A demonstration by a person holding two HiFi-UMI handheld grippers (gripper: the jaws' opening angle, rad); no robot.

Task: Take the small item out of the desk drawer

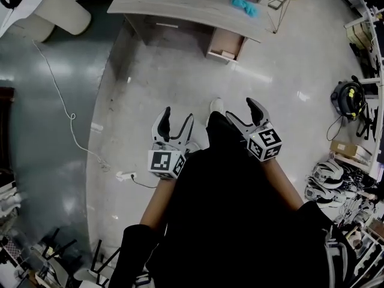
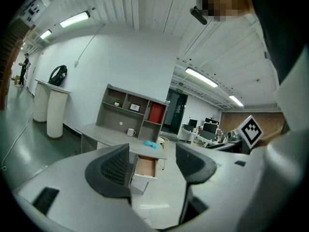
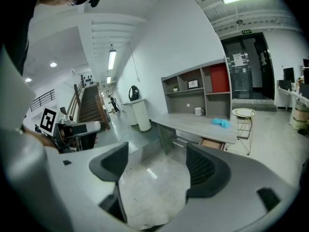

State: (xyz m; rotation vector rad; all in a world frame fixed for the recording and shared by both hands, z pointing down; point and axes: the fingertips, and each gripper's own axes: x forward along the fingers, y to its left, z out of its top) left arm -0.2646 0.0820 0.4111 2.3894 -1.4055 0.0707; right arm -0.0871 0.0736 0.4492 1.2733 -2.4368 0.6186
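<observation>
Standing well back from the grey tabletop (image 1: 180, 5), the person holds the left tongs (image 1: 179, 114) and the right tongs (image 1: 240, 110) low over the floor, both with jaws spread apart and nothing between them. Under one end of the tabletop the drawer (image 1: 227, 42) hangs open; its contents are too small to make out. A turquoise cloth (image 1: 245, 6) lies on the tabletop just above it.

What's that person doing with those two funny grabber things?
A person stands well back from the desk, holding a left tool and a right tool. Both are open and hold nothing. The desk's drawer is pulled out, but neither tool is near it yet, and what's inside can't be seen from here.
</observation>
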